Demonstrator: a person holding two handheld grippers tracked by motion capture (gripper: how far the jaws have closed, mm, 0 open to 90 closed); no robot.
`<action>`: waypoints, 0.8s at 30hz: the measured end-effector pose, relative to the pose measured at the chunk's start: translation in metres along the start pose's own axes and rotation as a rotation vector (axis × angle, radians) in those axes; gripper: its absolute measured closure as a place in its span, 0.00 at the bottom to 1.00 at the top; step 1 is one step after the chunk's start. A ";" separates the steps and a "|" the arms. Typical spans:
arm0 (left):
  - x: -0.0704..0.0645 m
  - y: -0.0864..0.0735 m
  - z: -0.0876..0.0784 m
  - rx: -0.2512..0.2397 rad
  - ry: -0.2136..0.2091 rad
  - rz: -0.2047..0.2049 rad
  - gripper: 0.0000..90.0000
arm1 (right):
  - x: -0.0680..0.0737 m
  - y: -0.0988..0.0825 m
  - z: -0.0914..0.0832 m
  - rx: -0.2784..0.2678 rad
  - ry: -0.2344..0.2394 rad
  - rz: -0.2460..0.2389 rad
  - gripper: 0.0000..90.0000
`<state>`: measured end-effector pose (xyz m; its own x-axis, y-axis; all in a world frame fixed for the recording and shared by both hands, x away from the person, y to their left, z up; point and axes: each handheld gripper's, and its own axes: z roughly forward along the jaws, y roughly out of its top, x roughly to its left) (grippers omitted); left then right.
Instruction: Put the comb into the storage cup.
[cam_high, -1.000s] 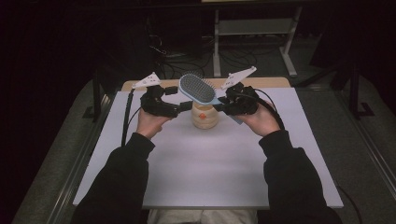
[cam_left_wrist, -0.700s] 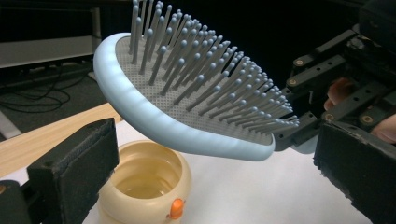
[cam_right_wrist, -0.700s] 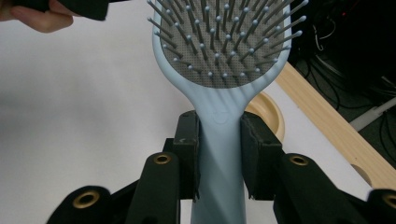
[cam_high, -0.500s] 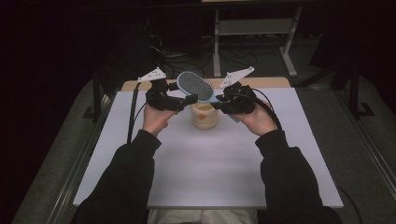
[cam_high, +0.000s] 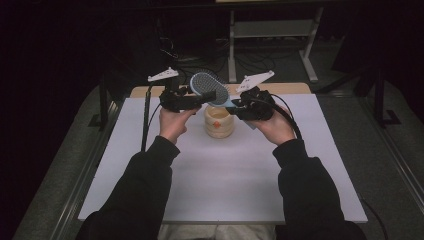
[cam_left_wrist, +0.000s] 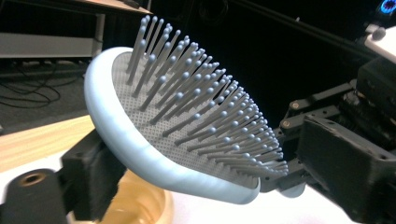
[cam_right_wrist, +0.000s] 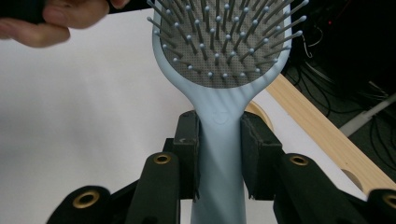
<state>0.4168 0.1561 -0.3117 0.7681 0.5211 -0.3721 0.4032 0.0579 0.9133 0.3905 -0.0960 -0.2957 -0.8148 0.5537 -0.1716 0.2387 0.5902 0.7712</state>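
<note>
We held a pale blue hairbrush (cam_high: 209, 87) in the air just above a small wooden cup (cam_high: 219, 121) at the far middle of the white table (cam_high: 220, 190). The right gripper (cam_right_wrist: 219, 140) pinched the brush's handle between its two black jaws, just below the head. The left gripper (cam_high: 200, 97) had just been closing its jaws around the rim of the brush head, one jaw showing under the blue edge in the left gripper view; whether the pads yet pressed on it we could not tell. We judged the brush light and stiff in its plastic frame, the bristle bed soft and yielding, the smooth handle a little slippery. The narrow neck and the hard rim looked the safest places to hold, clear of the bristles.
</note>
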 end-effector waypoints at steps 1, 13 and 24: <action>0.000 0.000 0.000 -0.007 0.004 -0.005 0.16 | 0.000 0.000 0.000 -0.002 -0.003 -0.001 0.76; 0.006 0.002 -0.001 -0.041 -0.024 -0.108 0.41 | 0.001 0.000 0.003 -0.004 -0.003 -0.004 0.76; 0.009 0.006 0.002 -0.029 -0.105 -0.135 0.57 | 0.000 -0.001 0.011 0.007 -0.011 -0.002 0.77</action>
<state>0.4271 0.1594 -0.3101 0.7563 0.4155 -0.5054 0.4925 0.1469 0.8578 0.3962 -0.0901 -0.3036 -0.8093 0.5590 -0.1802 0.2406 0.5955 0.7665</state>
